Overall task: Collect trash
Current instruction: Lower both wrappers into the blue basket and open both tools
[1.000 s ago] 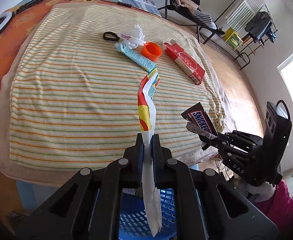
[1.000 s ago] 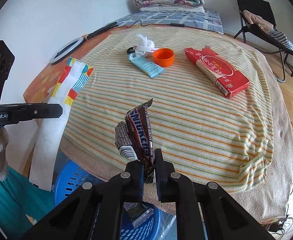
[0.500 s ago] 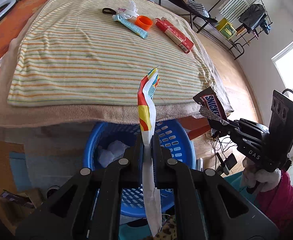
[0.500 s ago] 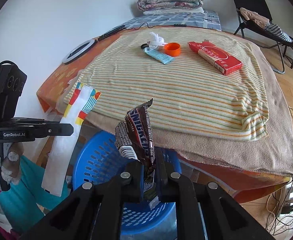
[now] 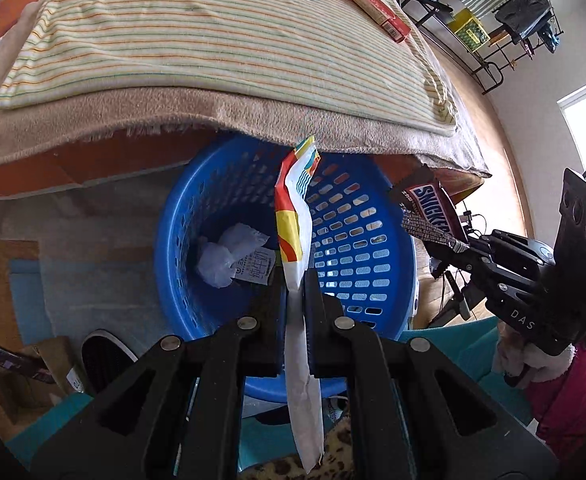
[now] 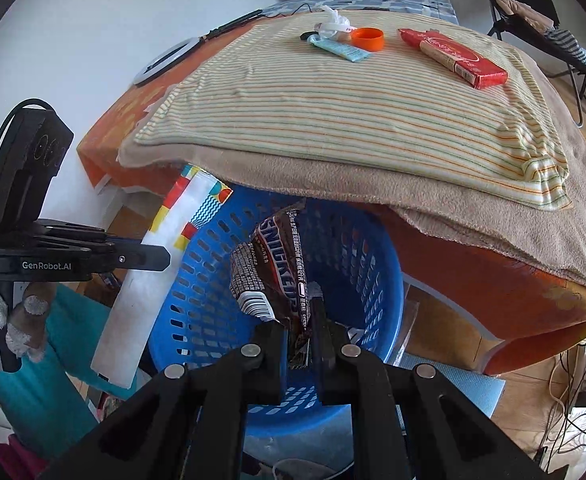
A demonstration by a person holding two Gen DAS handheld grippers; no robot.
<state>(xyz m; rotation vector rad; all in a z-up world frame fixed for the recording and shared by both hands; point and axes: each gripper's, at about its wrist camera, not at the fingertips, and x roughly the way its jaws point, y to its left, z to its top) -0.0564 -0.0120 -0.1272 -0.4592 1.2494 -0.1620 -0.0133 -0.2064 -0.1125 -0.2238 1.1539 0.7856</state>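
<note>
Blue basket (image 5: 377, 248) sits below my grippers — left gripper (image 5: 294, 280) pinches a colourful wrapper (image 5: 293, 216), right gripper (image 6: 297, 320) a crumpled Snickers wrapper (image 6: 281, 268).

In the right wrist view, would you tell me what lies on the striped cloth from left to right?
White crumpled plastic → light blue tube → orange cap → red box.

The basket (image 5: 197, 216) is glossy perforated blue plastic; the Snickers wrapper (image 6: 281, 264) shiny crinkled foil (the striped blanket (image 6: 353, 112) soft, matt cloth).
</note>
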